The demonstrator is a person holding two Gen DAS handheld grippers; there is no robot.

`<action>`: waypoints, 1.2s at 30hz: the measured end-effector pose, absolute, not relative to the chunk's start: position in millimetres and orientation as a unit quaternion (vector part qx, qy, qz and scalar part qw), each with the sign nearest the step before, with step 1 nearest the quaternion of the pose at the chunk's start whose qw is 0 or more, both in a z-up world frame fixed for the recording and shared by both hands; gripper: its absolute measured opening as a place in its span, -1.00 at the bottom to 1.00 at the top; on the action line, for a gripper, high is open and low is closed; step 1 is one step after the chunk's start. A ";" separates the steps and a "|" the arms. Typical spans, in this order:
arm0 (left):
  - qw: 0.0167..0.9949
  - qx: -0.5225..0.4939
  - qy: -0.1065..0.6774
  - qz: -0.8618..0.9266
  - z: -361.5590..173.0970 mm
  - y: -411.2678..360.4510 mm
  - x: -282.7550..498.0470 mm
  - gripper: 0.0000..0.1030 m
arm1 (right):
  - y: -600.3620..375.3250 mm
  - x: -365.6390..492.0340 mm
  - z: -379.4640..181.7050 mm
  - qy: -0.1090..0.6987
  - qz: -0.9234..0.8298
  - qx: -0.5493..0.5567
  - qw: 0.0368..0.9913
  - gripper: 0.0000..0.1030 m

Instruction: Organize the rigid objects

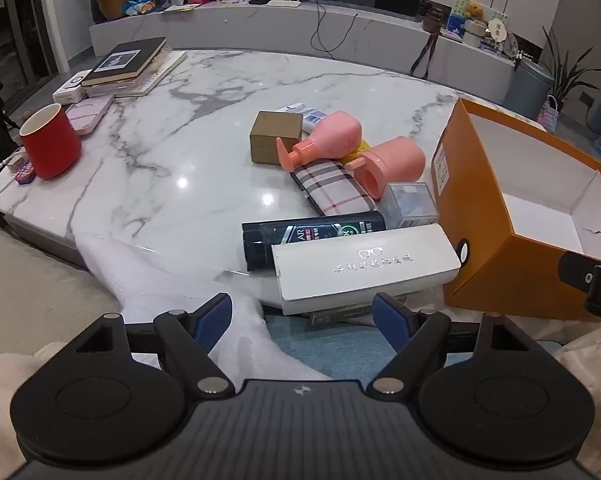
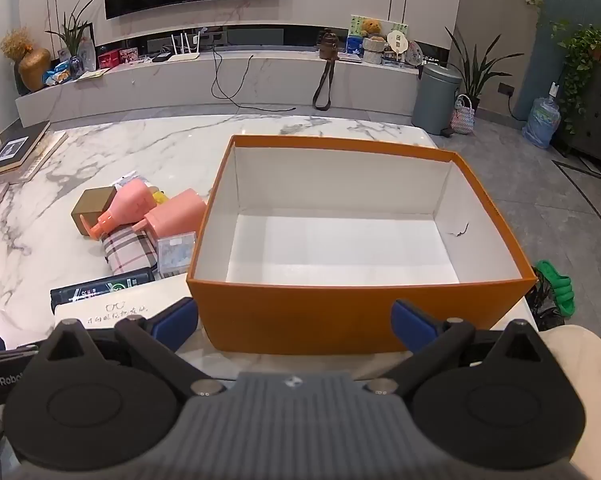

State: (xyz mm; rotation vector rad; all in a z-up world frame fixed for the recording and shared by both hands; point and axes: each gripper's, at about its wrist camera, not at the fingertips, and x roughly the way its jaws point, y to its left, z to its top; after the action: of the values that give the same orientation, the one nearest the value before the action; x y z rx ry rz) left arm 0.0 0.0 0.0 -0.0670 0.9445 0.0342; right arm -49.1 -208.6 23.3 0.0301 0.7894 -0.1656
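Note:
An empty orange box (image 2: 292, 320) with a white inside stands on the marble table (image 1: 160, 128), seen also at the right of the left wrist view as the orange box (image 1: 500, 248). Left of it lies a heap: a white glasses case (image 1: 364, 268), a black bottle (image 1: 312, 236), a plaid case (image 1: 332, 190), two pink pump bottles (image 1: 328, 138), a tan cube box (image 1: 274, 136) and a clear small box (image 1: 410, 204). My left gripper (image 1: 302, 320) hangs open just before the white case. My right gripper (image 2: 294, 322) is open in front of the orange box's near wall.
A red mug (image 1: 50, 140), a pink flat case (image 1: 88, 112) and a stack of books (image 1: 128, 64) sit at the table's left. A white-socked leg (image 1: 160, 292) lies under the left gripper. A grey bin (image 2: 436, 96) and green slipper (image 2: 556, 284) are on the floor.

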 end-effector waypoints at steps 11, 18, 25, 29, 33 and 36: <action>0.890 -0.030 0.454 0.018 1.2 -2.3 -2.5 0.82 | -213.0 -52.1 27.0 0.381 -0.086 0.022 0.920 0.95; 0.891 -0.033 0.453 0.016 4.6 -1.9 -2.5 0.82 | -211.2 -50.7 23.3 0.383 -0.086 0.020 0.920 0.95; 0.892 -0.032 0.450 0.017 7.0 -0.9 -3.8 0.82 | -208.4 -51.4 24.7 0.382 -0.083 0.015 0.920 0.95; 0.893 -0.031 0.448 0.017 8.1 -0.6 -4.5 0.82 | -208.4 -53.4 26.2 0.380 -0.082 0.013 0.921 0.95; 0.893 -0.032 0.448 0.015 7.7 1.3 -4.0 0.82 | -207.8 -53.7 26.2 0.381 -0.082 0.011 0.921 0.95; 0.894 -0.032 0.447 0.013 8.2 1.1 -3.7 0.82 | -208.2 -53.3 26.0 0.383 -0.080 0.015 0.920 0.95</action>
State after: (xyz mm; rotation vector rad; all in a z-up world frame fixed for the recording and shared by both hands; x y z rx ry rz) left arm -3.7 1.1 8.2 -0.0654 0.9279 0.0273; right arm -53.3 -208.2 26.0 0.0301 0.7869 -0.1647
